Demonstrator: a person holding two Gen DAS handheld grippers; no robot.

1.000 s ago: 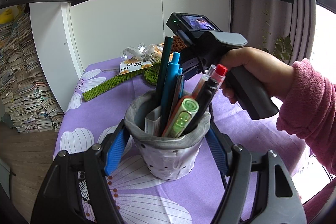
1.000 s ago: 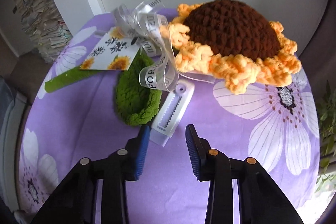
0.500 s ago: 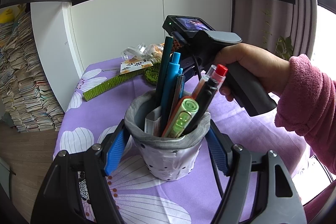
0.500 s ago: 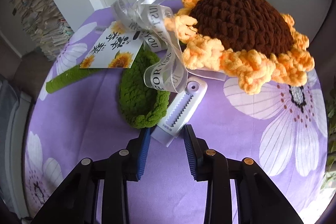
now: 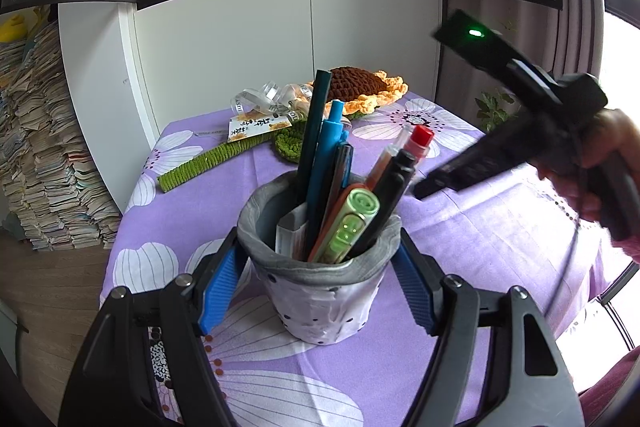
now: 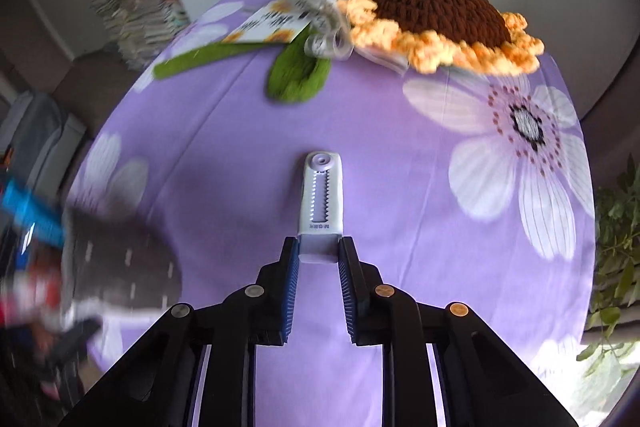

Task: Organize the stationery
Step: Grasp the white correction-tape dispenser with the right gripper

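- The right gripper [image 6: 319, 254] is clenched on the near end of a flat white plastic utility-knife case with a toothed slot [image 6: 321, 201]; its blue-padded fingers [image 6: 291, 281] press the case's two sides, and the case points away over the purple flower-print tablecloth [image 6: 400, 211].
- The left gripper [image 5: 318, 289] has its blue pads either side of a grey and white speckled pen cup [image 5: 320, 291], close to the wall; whether they press it I cannot tell.
- The cup stands upright on the cloth, packed with pens and markers: a dark teal pen [image 5: 314, 131], a blue pen [image 5: 330, 147], a red-capped pen [image 5: 418, 143], a green highlighter [image 5: 352, 223].
- Farther back on the table lie a crocheted sunflower with a brown centre and orange petals [image 6: 440, 15], its green yarn leaf [image 6: 298, 77], and a silver ribbon bow [image 6: 320, 7].
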